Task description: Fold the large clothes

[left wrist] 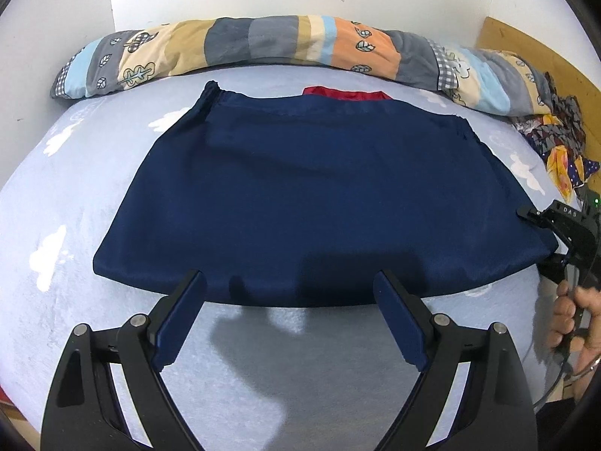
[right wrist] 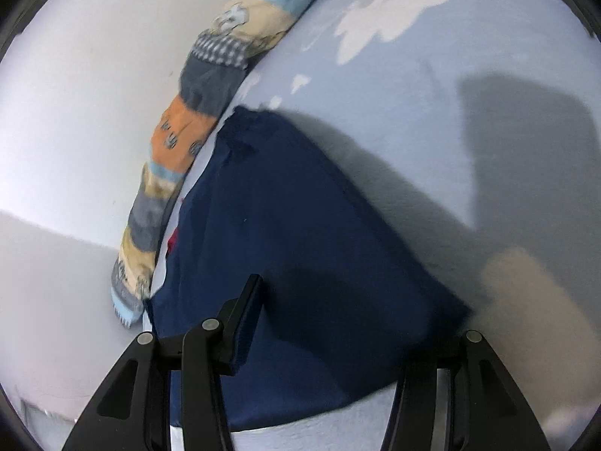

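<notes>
Navy garment (left wrist: 300, 195) flat – L jaws wide before hem, R jaws part-open astride corner.

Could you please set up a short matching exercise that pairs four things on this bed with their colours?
Things:
1. folded garment
2. bedsheet
3. fabric peeking out behind the garment
4. rolled quilt

Colours:
A. light blue with white clouds
B. patchwork of grey, beige and orange
C. navy blue
D. red

Pairs: 1-C, 2-A, 3-D, 4-B
</notes>
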A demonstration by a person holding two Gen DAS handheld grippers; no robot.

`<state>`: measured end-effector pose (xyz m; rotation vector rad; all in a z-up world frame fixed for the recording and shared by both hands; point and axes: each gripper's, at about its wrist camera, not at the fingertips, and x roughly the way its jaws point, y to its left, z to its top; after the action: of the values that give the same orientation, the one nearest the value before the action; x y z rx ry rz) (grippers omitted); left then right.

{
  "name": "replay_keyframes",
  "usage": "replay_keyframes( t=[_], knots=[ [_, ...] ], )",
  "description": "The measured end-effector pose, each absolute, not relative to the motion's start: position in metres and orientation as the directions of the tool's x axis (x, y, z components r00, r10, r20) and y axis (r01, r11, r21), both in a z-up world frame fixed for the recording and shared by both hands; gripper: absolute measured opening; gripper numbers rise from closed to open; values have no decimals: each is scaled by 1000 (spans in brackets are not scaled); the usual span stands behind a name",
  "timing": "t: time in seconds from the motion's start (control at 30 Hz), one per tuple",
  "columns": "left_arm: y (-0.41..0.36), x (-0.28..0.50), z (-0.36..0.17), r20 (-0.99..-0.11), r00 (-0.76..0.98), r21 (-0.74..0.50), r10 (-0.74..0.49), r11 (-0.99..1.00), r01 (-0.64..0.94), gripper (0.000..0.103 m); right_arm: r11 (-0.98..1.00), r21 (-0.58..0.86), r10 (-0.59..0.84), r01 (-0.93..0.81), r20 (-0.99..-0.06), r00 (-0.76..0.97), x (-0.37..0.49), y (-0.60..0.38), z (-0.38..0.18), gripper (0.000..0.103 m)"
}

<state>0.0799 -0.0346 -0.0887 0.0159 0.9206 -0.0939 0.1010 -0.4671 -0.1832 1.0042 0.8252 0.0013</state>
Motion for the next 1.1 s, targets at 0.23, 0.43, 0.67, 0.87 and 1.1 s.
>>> replay_keyframes(
  t=[0.23,0.43,0.67,0.87,1.1],
  knots=[
    [-42,82,-87,-778,622,-24,-82,995,101,92,611,750,379,253,-557,739,90,-454,-132,13],
    [-68,106,-92,-746,654,-37,-125,988,147,92,670,703,346,239,-581,737,86,-440,-109,13],
    [-106,144,-134,-798,601,61,-48,985,160,92,646,721,369,253,-584,723,87,-446,-113,13],
    [-110,149,-140,-797,603,76,-27,987,145,93,654,714,377,250,-594,710,88,-445,-112,13],
    [-104,151,-115,-730,683,69,-27,991,114,93,634,732,389,251,-582,714,88,-448,-110,13]
  ],
)
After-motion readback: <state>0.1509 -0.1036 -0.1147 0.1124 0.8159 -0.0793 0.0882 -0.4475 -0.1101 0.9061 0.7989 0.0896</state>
